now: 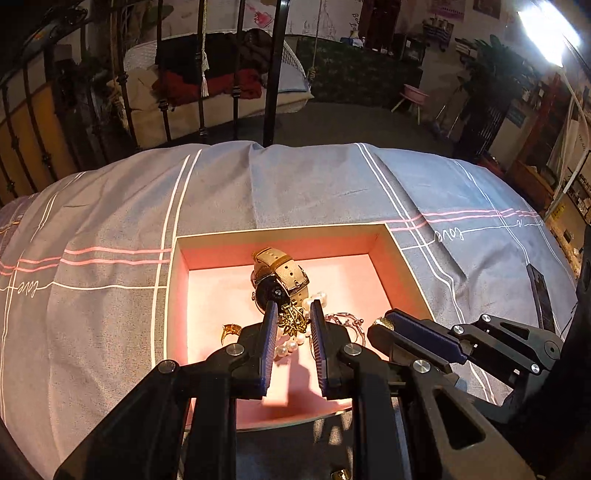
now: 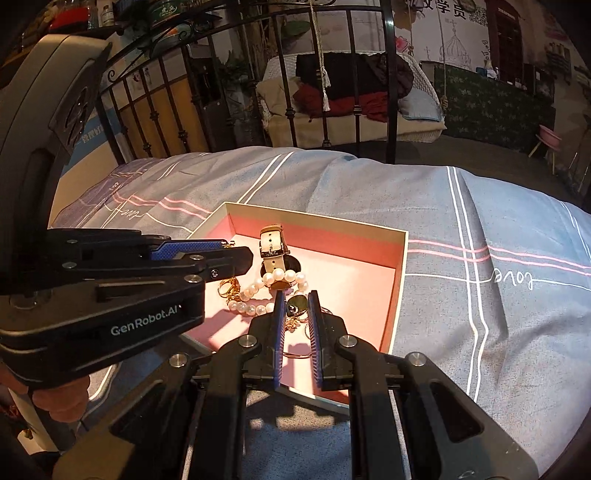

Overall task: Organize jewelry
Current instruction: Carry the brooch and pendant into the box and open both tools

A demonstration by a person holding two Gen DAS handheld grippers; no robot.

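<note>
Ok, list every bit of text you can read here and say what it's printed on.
"GenRobot.AI": on the left tool's body.
"love": white script on the bedspread, by the box; appears mirrored in the right wrist view.
Chinese characters on the wall poster: cut off, not reliably readable.
Wall script and blue sign: too small or blurred.

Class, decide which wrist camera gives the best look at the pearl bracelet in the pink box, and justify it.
The right wrist view: the pearl bracelet shows as a nearly whole loop beside the watch. In the left wrist view the left gripper and a gold ornament cover most of it.
</note>
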